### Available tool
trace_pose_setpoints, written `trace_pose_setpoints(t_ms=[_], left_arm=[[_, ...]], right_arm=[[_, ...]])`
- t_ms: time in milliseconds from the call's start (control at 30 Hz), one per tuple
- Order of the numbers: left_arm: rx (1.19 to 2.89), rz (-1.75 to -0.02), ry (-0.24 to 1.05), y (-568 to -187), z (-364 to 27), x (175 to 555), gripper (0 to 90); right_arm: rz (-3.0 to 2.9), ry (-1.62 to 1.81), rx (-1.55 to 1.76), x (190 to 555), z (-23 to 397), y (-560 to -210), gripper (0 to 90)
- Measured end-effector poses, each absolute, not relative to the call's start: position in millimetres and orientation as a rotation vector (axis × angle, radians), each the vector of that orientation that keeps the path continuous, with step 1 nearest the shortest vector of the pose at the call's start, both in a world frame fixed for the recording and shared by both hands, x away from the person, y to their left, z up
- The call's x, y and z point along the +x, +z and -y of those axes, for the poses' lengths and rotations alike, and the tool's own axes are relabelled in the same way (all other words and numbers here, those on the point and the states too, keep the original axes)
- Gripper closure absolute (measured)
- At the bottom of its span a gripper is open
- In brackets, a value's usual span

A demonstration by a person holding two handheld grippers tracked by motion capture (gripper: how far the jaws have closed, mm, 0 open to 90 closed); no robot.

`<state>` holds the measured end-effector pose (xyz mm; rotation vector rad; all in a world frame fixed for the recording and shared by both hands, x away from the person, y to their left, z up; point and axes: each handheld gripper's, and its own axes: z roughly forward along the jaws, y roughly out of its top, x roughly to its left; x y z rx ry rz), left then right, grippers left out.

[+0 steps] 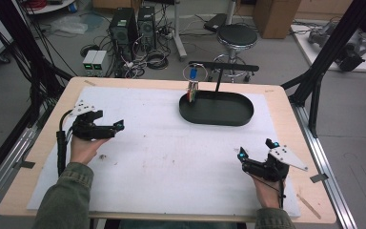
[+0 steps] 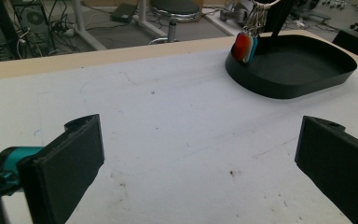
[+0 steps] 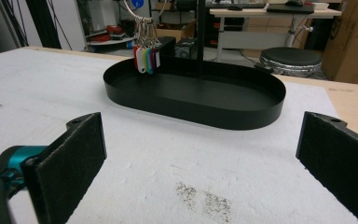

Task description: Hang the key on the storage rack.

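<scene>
A black oval tray (image 1: 217,114) stands at the back of the white mat (image 1: 171,157), right of centre. From the tray rises a thin black post (image 1: 218,82) with a cross bar (image 1: 224,67). A key ring with several coloured tags (image 1: 193,89) hangs from the bar's left end, over the tray's left rim. My left gripper (image 1: 109,120) rests at the mat's left, open and holding nothing. Near the front right, my right gripper (image 1: 256,149) is likewise open with nothing in it. The left gripper view has the tray (image 2: 307,74) and tags (image 2: 244,46) far ahead of the wide-apart jaws. In the right gripper view, the tray (image 3: 196,100) and tags (image 3: 145,58) lie beyond bare mat.
The mat covers most of a light wooden table (image 1: 43,143). Black frame struts (image 1: 314,81) stand at the table's right and left sides. On the floor behind are a round stool (image 1: 237,36) and computer towers (image 1: 124,28) with cables.
</scene>
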<state>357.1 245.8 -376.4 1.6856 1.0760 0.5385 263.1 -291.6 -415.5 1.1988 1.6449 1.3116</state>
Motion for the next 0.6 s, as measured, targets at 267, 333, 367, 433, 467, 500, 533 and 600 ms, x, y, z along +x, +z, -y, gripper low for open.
trace_pose_setpoints(t_ms=[267,333,367,433,467,500,533,600], left_arm=[[1.636,-1.093,0.583,-381,-263,343,1.6],[1.627,-1.099,0.603,-382,-269,338,1.6],[1.614,-1.104,0.61,-383,-272,335,1.6],[1.598,-1.112,0.62,-384,-277,331,1.6],[1.586,-1.117,0.632,-385,-280,328,1.6],[1.578,-1.12,0.637,-386,-282,326,1.6],[1.572,-1.126,0.644,-386,-285,324,1.6],[1.565,-1.135,0.664,-388,-289,319,1.6]], right_arm=[[-1.643,1.307,1.197,263,292,-415,0.4],[-1.645,1.312,1.208,262,292,-415,0.4],[-1.646,1.311,1.204,262,292,-416,0.5],[-1.647,1.306,1.193,263,291,-416,0.4],[-1.651,1.307,1.205,263,291,-416,0.4],[-1.651,1.307,1.202,263,291,-416,0.4],[-1.651,1.308,1.202,263,291,-416,0.4],[-1.651,1.306,1.199,263,290,-416,0.5]])
